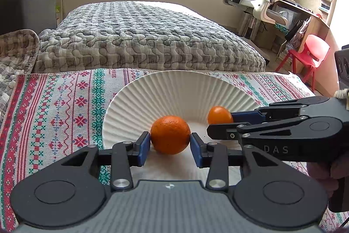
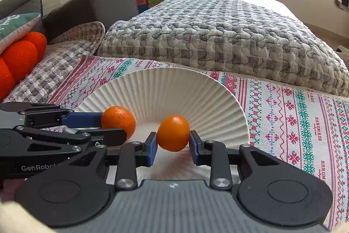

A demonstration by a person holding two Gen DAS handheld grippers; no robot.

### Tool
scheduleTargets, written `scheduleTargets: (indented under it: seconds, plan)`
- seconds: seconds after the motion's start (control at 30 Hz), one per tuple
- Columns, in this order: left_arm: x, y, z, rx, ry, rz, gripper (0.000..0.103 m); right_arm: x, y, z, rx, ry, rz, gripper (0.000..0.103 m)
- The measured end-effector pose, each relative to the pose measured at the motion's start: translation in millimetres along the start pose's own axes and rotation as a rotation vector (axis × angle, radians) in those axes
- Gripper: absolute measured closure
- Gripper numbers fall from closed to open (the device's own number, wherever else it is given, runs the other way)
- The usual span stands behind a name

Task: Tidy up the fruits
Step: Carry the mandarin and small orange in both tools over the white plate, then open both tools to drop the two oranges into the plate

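We've got both tools down over the white fluted plate (image 1: pixel 178 89) on the patterned cloth (image 1: pixel 65 102). Our left tool (image 1: pixel 170 143) pinches the rounder orange (image 1: pixel 170 134), which sits on the plate floor. Our right tool (image 2: pixel 173 142) squeezes the smaller, egg-shaped orange (image 2: pixel 173 133), long axis upright, just to the right of the first. Each fruit lies dead ahead between its own pads, so release looks imminent.

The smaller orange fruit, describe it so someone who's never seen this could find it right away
On the patterned tablecloth sits a white ribbed plate holding two orange fruits. The smaller fruit lies between the right gripper jaws. It is smoother and more egg-shaped than the rounder, dimpled orange beside it.
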State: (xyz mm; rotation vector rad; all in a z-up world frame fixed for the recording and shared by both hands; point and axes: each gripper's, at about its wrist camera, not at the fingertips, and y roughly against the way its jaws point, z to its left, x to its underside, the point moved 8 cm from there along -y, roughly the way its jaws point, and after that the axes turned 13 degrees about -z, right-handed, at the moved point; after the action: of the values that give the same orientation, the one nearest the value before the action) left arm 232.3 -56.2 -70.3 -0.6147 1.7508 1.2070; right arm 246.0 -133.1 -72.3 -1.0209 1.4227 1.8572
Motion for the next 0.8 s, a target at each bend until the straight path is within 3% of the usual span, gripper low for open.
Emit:
scheduleTargets:
  seconds: [0.2, 0.33, 0.8]
  plan:
    - [-2.8, 12.5, 0.2, -0.014, 0.020, 0.001, 0.069, -2.2, 8.1, 2.0, 0.001, -0.001, 0.003, 0.064]
    - [-7.2, 28.2, 1.8, -0.035, 0.018, -0.004, 0.059, -4.0, 21.3, 2.0, 0.010, 0.001, -0.001, 0.054]
    - [7.6, 85.6, -6.7, -0.086, 0.036, 0.021, 0.032, 2.6, 82.1, 10.6, 0.042, -0.043, -0.031, 0.035]
